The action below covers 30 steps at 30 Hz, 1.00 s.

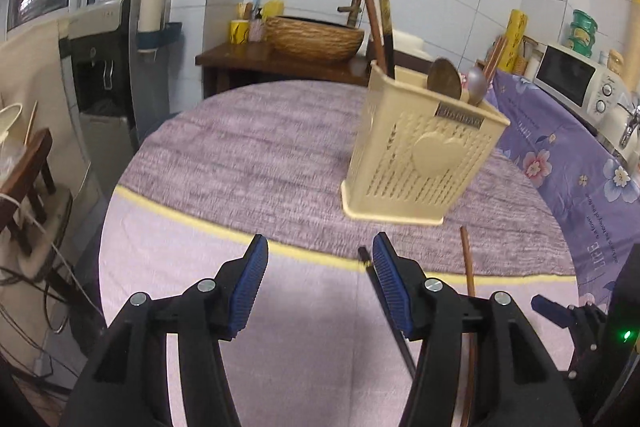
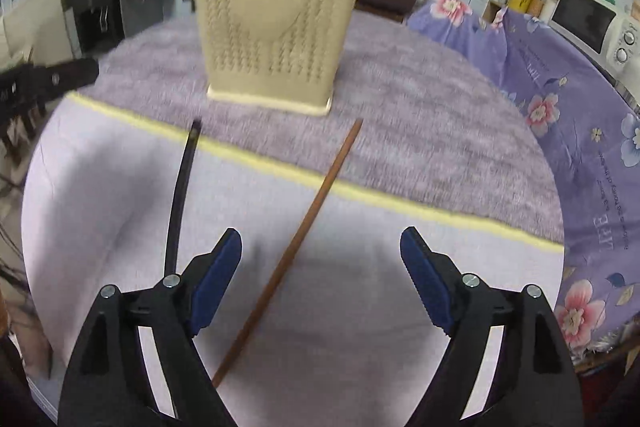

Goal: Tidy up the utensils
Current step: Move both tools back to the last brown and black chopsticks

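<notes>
Left gripper (image 1: 320, 259) agape before beige holder (image 1: 420, 155) of spoons (image 1: 445, 79), chopsticks (image 1: 380, 27)

Microwave (image 1: 568, 79) right; water dispenser (image 1: 100, 75) left.

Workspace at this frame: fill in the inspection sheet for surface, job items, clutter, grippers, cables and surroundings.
Surface: round table under a purple cloth with a yellow stripe.
Job's things: beige utensil holder standing upright on the table, already holding spoons and chopsticks; black chopstick and brown chopstick lying loose on the cloth in front of it, apart from each other.
Clutter: nothing seen on the table beyond these.
Grippers: left gripper open, empty; right gripper open, empty, the brown chopstick lying between its fingers.
Cables: loose wires on the floor at left.
Surroundings: water dispenser, woven basin, microwave, floral cloth.
</notes>
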### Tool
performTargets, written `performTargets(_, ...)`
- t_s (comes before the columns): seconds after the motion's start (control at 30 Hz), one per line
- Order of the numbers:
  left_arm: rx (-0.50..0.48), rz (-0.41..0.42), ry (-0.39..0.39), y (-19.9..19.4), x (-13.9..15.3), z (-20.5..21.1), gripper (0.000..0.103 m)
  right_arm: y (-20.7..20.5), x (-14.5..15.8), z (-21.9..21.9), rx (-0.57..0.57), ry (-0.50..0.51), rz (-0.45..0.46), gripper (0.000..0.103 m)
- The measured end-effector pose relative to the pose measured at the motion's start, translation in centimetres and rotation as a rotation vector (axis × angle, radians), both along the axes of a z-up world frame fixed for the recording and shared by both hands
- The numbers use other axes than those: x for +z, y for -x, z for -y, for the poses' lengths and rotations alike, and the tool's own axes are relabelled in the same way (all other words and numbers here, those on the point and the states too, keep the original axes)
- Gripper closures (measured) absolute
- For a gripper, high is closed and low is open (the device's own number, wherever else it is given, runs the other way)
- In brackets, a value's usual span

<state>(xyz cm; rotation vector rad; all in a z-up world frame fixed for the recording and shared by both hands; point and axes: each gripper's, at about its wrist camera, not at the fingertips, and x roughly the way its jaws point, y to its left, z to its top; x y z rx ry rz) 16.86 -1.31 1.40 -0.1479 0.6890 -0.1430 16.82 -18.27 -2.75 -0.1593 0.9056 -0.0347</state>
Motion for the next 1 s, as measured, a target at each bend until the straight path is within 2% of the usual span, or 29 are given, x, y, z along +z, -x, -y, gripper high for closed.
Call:
performTargets(0.13,-0.002,-0.023,0.003,1.0,-0.8,-0.2,0.048,1.2,-1.7,-1.4,0.002,0.047,-0.062,0.022)
performTargets(0.37,-0.022,-0.038,0.004,1.8,-1.4,0.6,0.046,2.5,-1.6,-2.2,-0.001,0.134,-0.082,0.017)
performTargets(0.47,-0.031,-0.049,0.005,2.0,-1.7,0.9,0.046,2.7,-1.6,-1.1,-0.018,0.160,-0.092,0.014)
performTargets(0.63,-0.039,-0.069,-0.006,2.2,-2.2,1.2,0.045,2.8,-1.5,3.0,-0.090,0.146,-0.094,0.013)
performTargets(0.77,-0.056,-0.087,-0.014,2.4,-2.7,2.0,0.045,3.1,-1.3,4.9,-0.066,0.065,-0.058,0.013)
performTargets(0.83,-0.072,-0.098,-0.021,2.3,-2.9,2.6,0.045,3.3,-0.9,5.5,-0.054,0.018,-0.010,0.014)
performTargets(0.93,-0.089,-0.131,-0.011,2.1,-3.5,3.2,0.045,3.8,0.3,7.1,-0.035,-0.135,0.105,0.014)
performTargets(1.0,-0.101,-0.152,-0.011,1.8,-3.9,3.9,0.047,3.4,0.5,8.1,-0.028,-0.225,0.121,0.014)
